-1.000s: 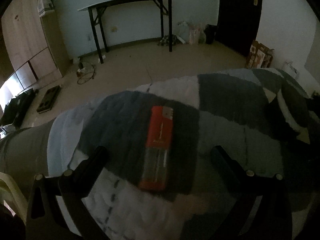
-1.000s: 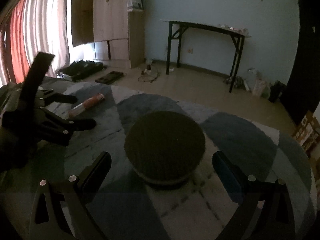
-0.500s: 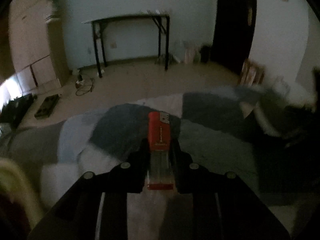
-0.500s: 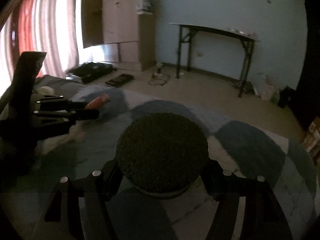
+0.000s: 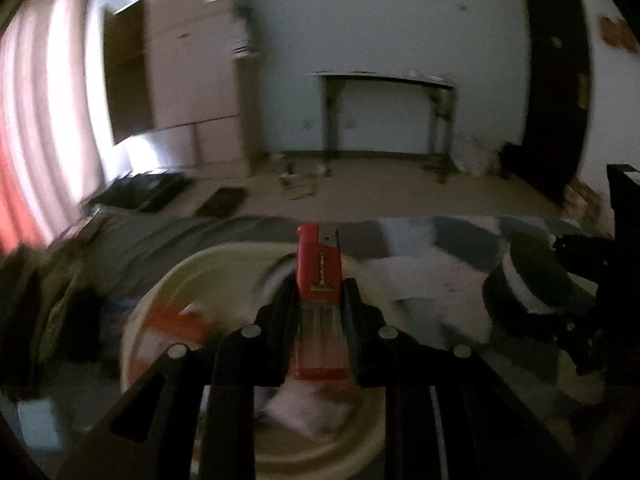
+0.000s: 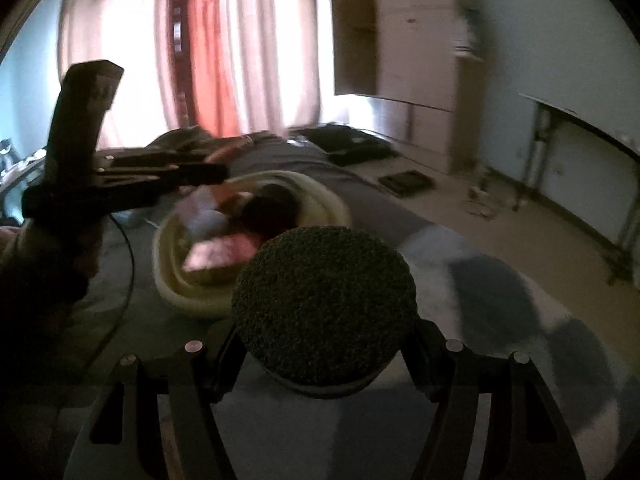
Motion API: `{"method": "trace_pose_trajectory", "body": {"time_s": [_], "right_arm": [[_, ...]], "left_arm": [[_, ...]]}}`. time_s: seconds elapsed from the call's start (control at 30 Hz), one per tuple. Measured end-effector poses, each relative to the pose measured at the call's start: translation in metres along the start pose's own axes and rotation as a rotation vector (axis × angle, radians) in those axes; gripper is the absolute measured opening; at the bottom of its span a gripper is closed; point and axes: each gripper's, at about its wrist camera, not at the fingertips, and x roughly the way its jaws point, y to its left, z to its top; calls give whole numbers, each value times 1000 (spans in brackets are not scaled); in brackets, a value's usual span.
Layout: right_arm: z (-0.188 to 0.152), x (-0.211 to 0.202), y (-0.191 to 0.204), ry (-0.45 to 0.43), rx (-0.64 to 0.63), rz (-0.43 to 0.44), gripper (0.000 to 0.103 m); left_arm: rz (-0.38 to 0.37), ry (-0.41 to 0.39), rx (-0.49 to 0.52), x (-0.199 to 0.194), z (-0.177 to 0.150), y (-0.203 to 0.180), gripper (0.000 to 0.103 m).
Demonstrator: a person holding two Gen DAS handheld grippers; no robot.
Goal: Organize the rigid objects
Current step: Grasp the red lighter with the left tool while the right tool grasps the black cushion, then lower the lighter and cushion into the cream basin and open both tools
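My left gripper [image 5: 319, 286] is shut on a red lighter [image 5: 319, 268] and holds it above a cream round basket [image 5: 168, 292]. The basket holds several small items, blurred. My right gripper [image 6: 324, 332] is shut on a dark round textured object [image 6: 324, 304] with a pale base, held above the bed. In the right wrist view the left gripper [image 6: 208, 172] reaches over the basket [image 6: 320, 200]. In the left wrist view the right gripper [image 5: 568, 256] with the round object [image 5: 532, 272] is at the right.
The patchwork blue, grey and white blanket [image 6: 500, 280] covers the bed. Dark clothes [image 5: 48, 292] lie left of the basket. A wardrobe [image 6: 416, 64], a black folding table [image 5: 384, 112], curtains [image 6: 208, 40] and floor clutter stand beyond the bed.
Both grippers closed, the left on the lighter, the right on the round object. Both lifted and swung left, and the left gripper now holds the lighter over the basket.
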Motion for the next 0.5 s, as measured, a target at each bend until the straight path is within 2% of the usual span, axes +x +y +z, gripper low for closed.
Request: {"method": "trace_pose_trajectory", "body": {"time_s": [0.1,0.3,0.4,0.5], "right_arm": [[16,35,-3,6,5,44,67],[29,99,-26,80,-32,-26,67],[34,116,-28,103,-17,3,67],[40,128,-23,113,-52,-8,67]], "left_arm": [[36,39,-12,6,-21,15,24],[48,79,-70,20,-42,39,24],[49,79,-63,15,-48,41,24],[45,85,-65,18,-53,45,24]]}}
